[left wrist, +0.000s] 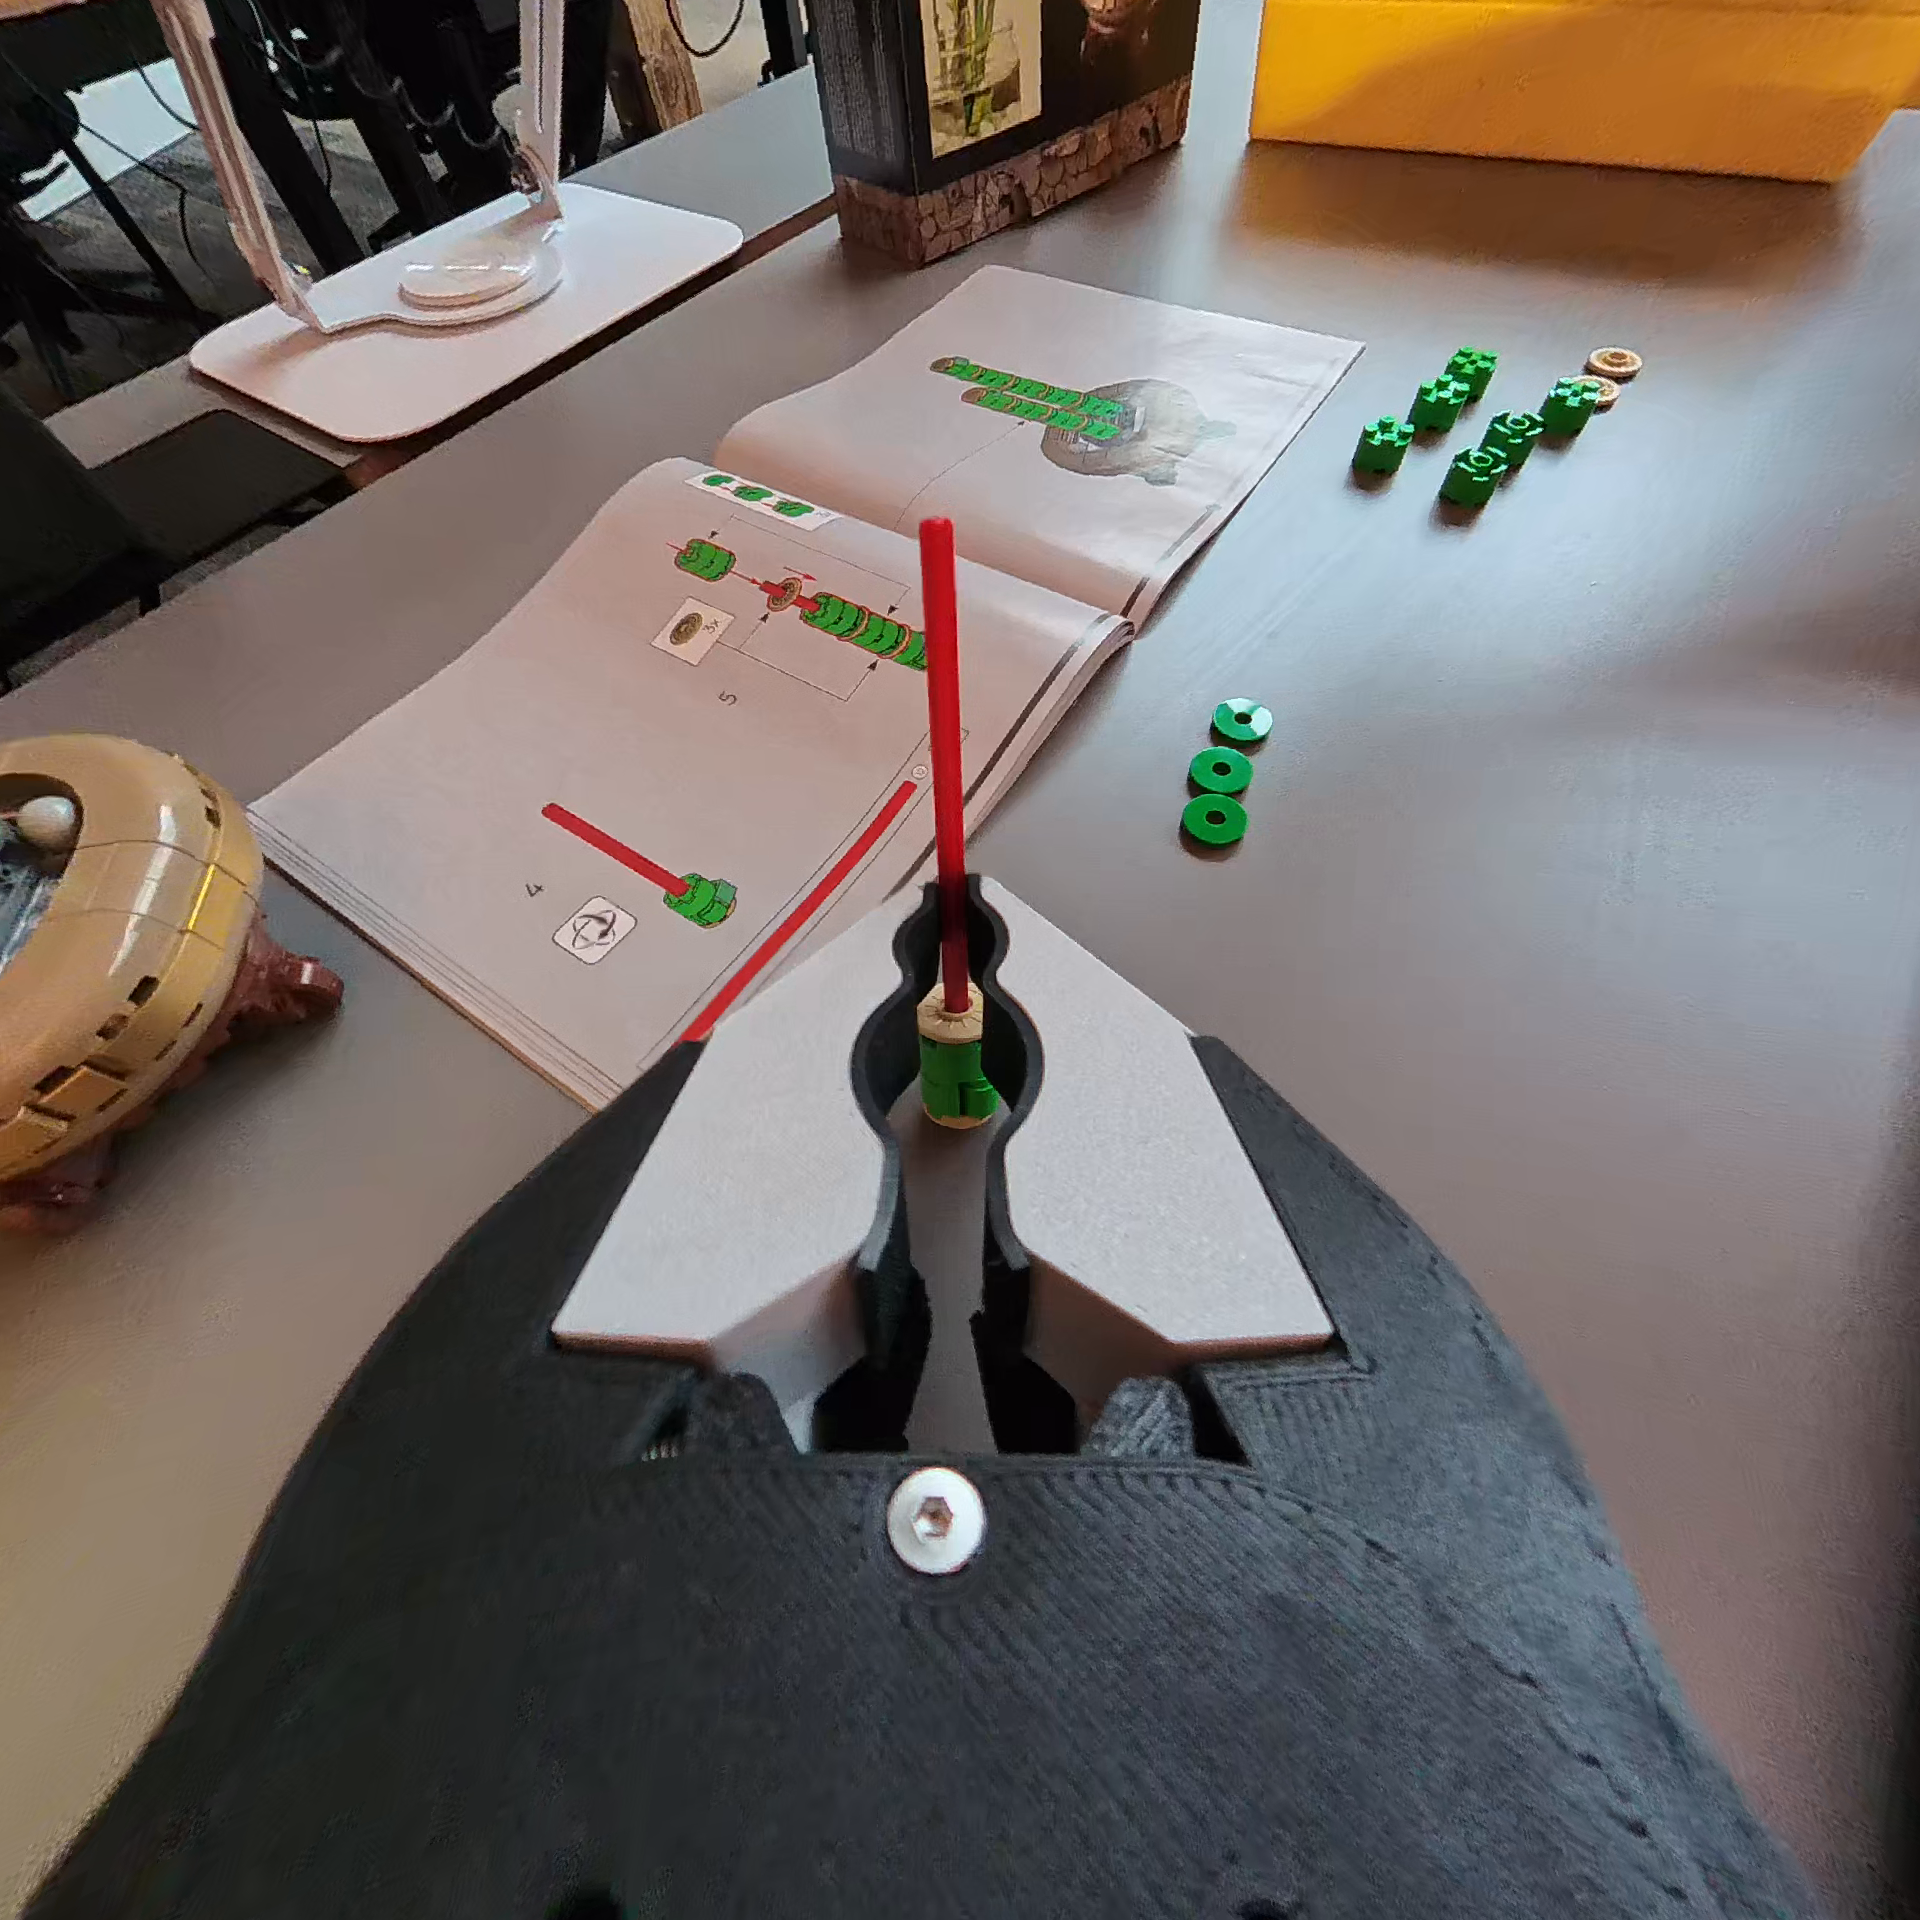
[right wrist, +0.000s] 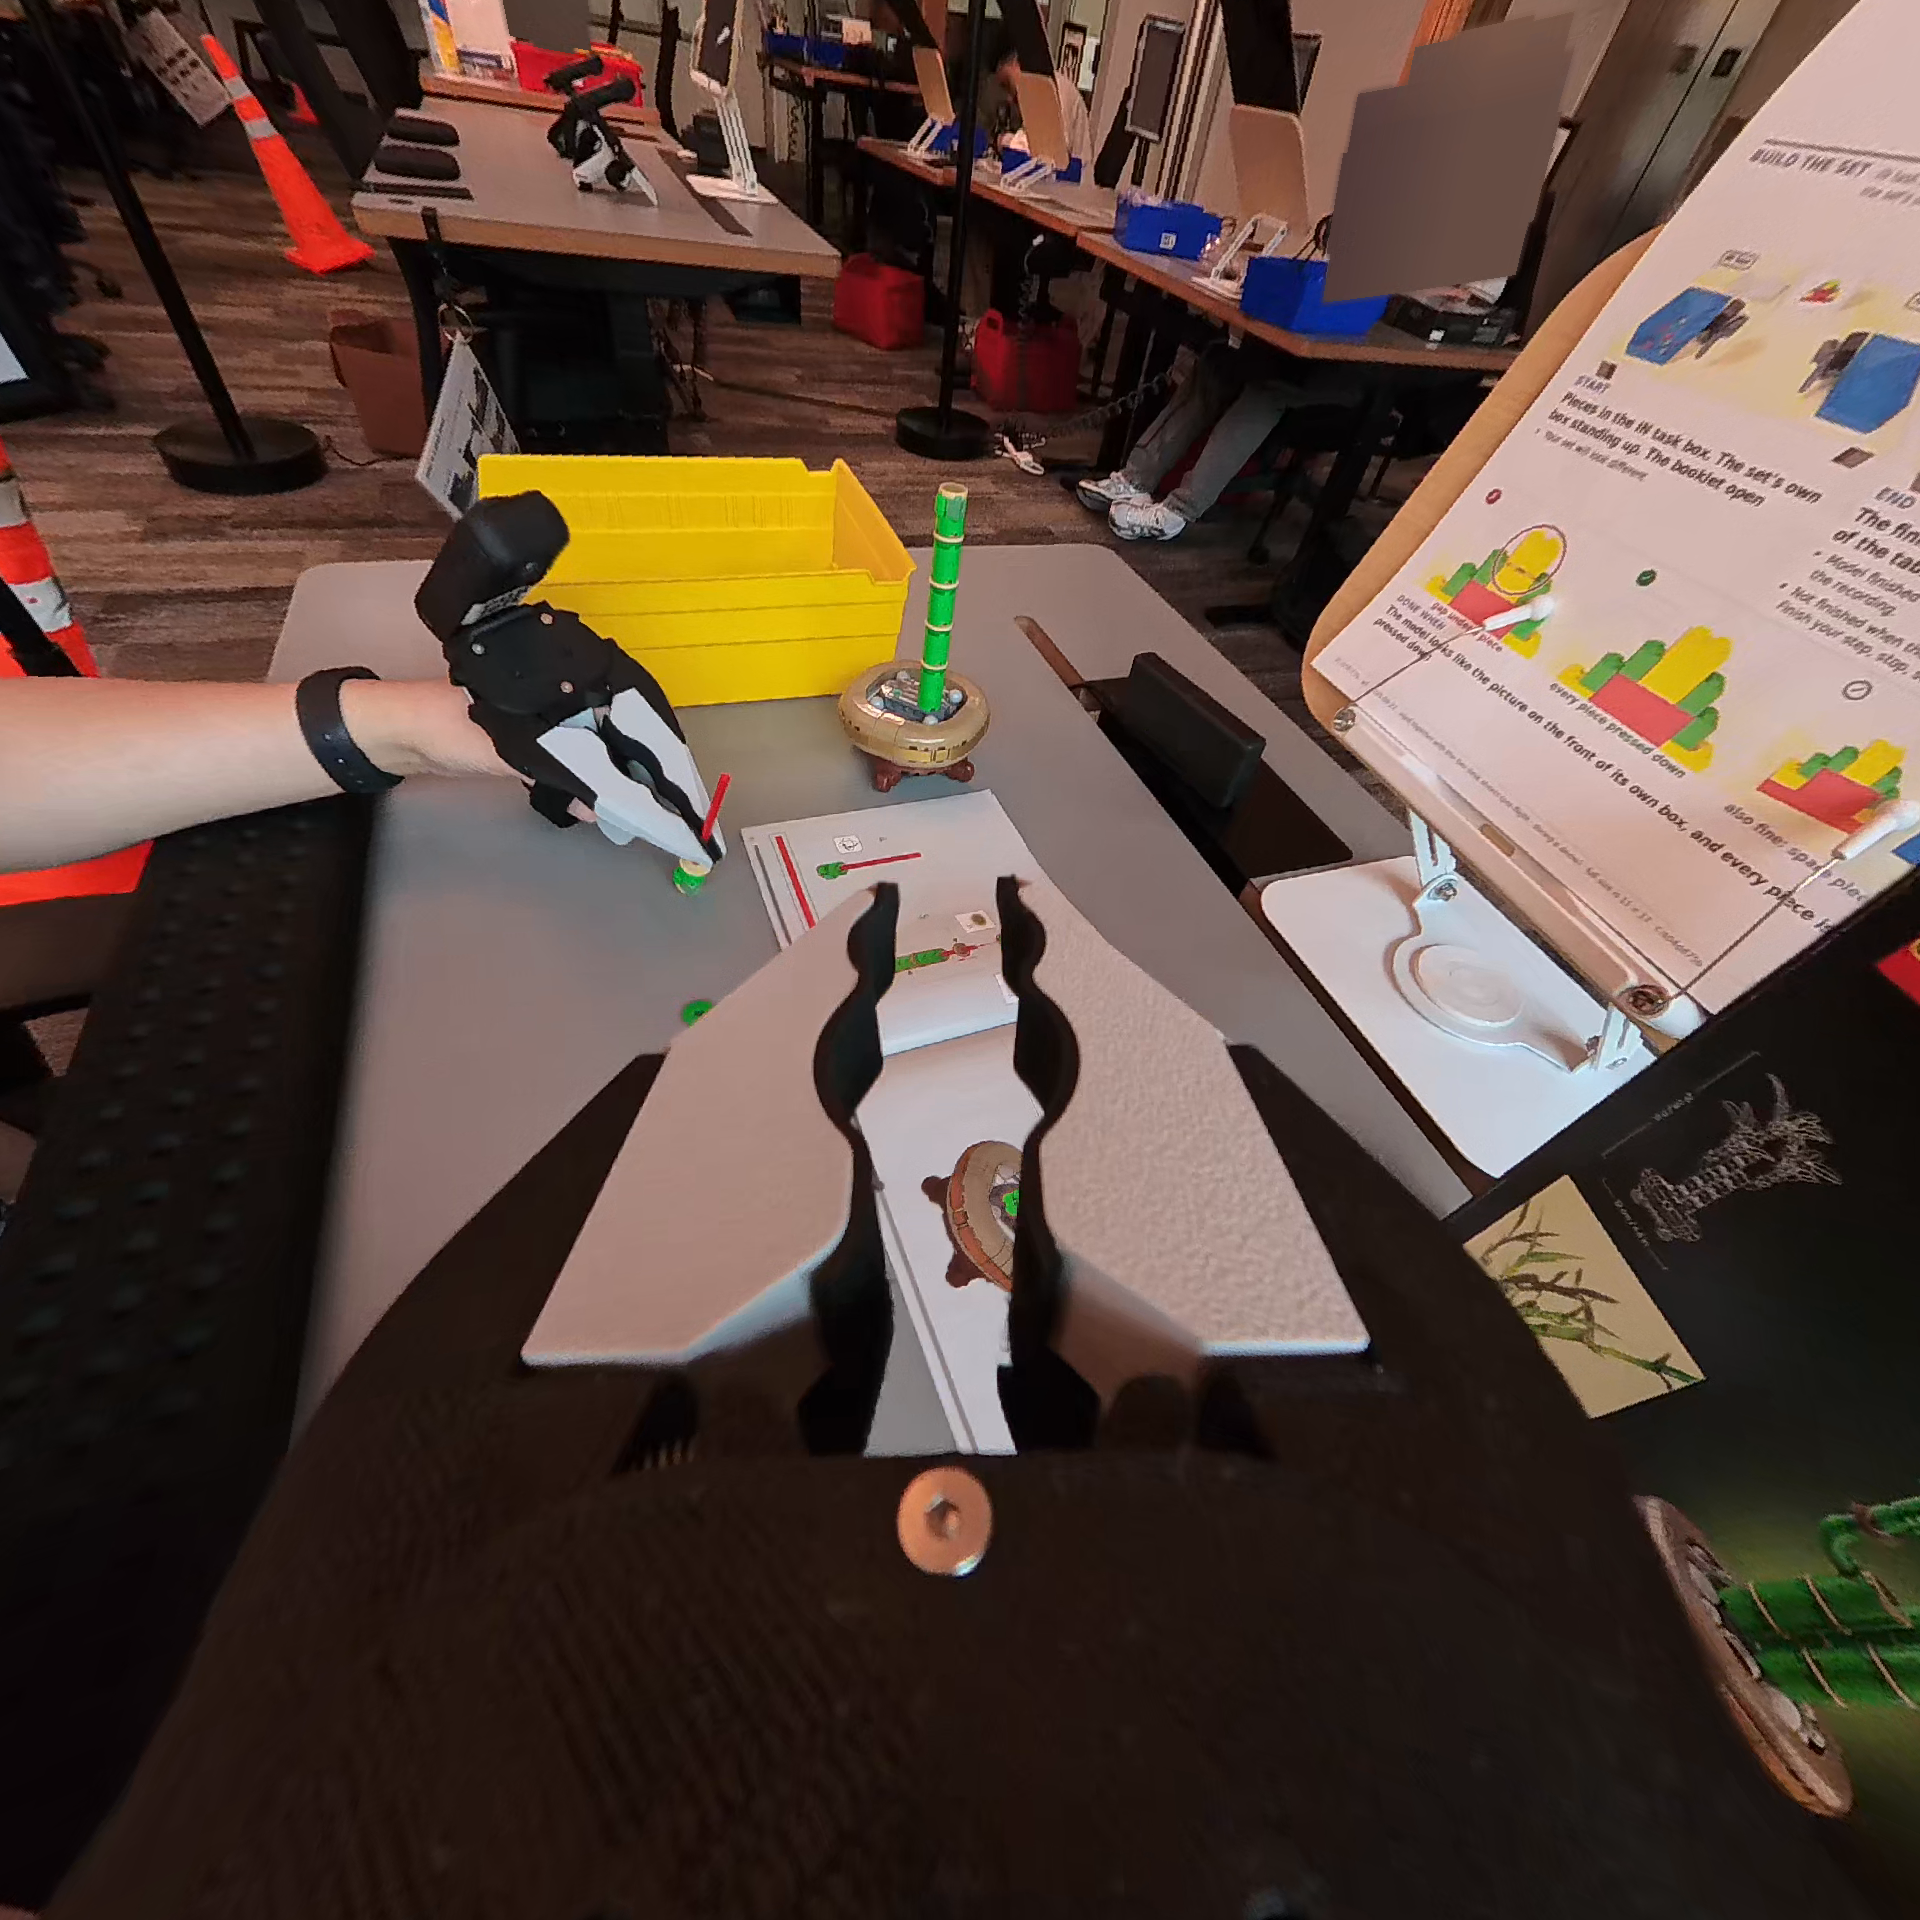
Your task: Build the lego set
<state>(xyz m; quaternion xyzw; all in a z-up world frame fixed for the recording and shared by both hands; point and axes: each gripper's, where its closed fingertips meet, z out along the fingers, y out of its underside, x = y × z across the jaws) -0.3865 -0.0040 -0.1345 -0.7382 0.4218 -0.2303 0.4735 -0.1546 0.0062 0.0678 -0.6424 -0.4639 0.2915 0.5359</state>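
My left gripper (left wrist: 951, 896) is shut on a red axle (left wrist: 940, 675) that stands upright on the grey table. A green round brick (left wrist: 954, 1081) between tan plates sits at the axle's foot, between the fingers. The same gripper (right wrist: 696, 847) shows in the right wrist view, held by a hand. My right gripper (right wrist: 948, 899) is open and empty, above the open instruction booklet (right wrist: 914, 862). Three green round plates (left wrist: 1216, 771) lie to the right of the booklet (left wrist: 623, 748). Several green round bricks (left wrist: 1475, 426) and tan plates (left wrist: 1614, 363) lie farther right.
A tan pot model (right wrist: 914, 717) with a tall green stalk (right wrist: 943, 603) stands behind the booklet; it also shows at the left (left wrist: 104, 935). A yellow bin (right wrist: 707, 582), the set's dark box (left wrist: 997, 114) and an instruction board on a white stand (right wrist: 1455, 987) border the table. The grippers' ends are close to 30 centimetres from one another.
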